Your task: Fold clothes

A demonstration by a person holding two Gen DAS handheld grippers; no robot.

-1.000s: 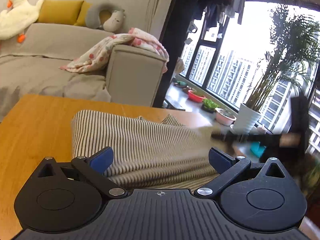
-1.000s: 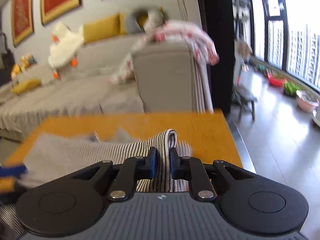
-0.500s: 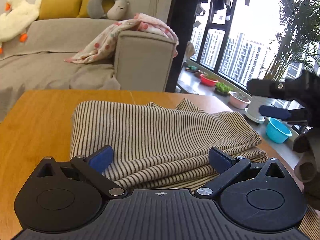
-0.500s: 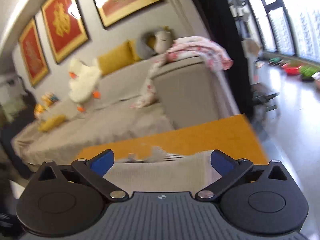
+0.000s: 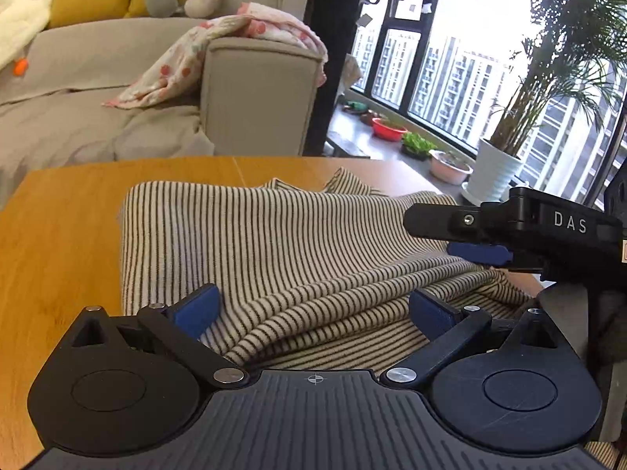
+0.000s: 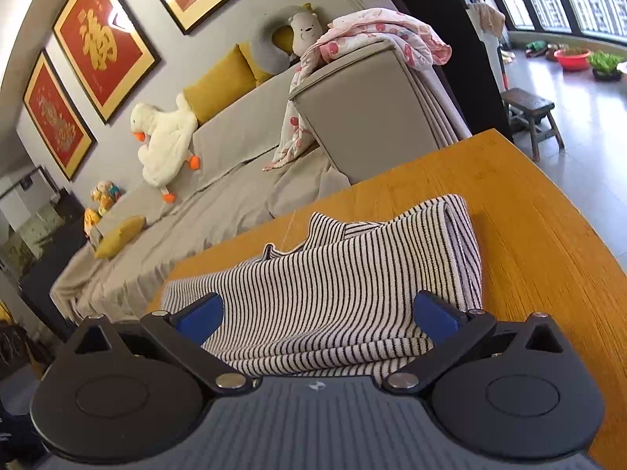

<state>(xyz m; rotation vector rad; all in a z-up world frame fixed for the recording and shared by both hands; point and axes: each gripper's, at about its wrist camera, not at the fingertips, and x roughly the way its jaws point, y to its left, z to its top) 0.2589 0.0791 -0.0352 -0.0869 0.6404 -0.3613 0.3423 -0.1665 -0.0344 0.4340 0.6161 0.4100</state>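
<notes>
A second ago my right hand-held gripper [image 6: 317,315] was pinching a fold of the black-and-white striped knit top [image 5: 274,243]. Then it let go. Its blue fingers [image 6: 200,313] stood wide apart with nothing in them, just over the near edge of the cloth. My left hand-held gripper [image 5: 313,309] was wide open too, and empty. The striped top lay folded in layers on the orange wooden worktop [image 5: 58,235], with a thick rolled edge on the right side. I think that fold was done. Next I would need to smooth it or fold it smaller.
</notes>
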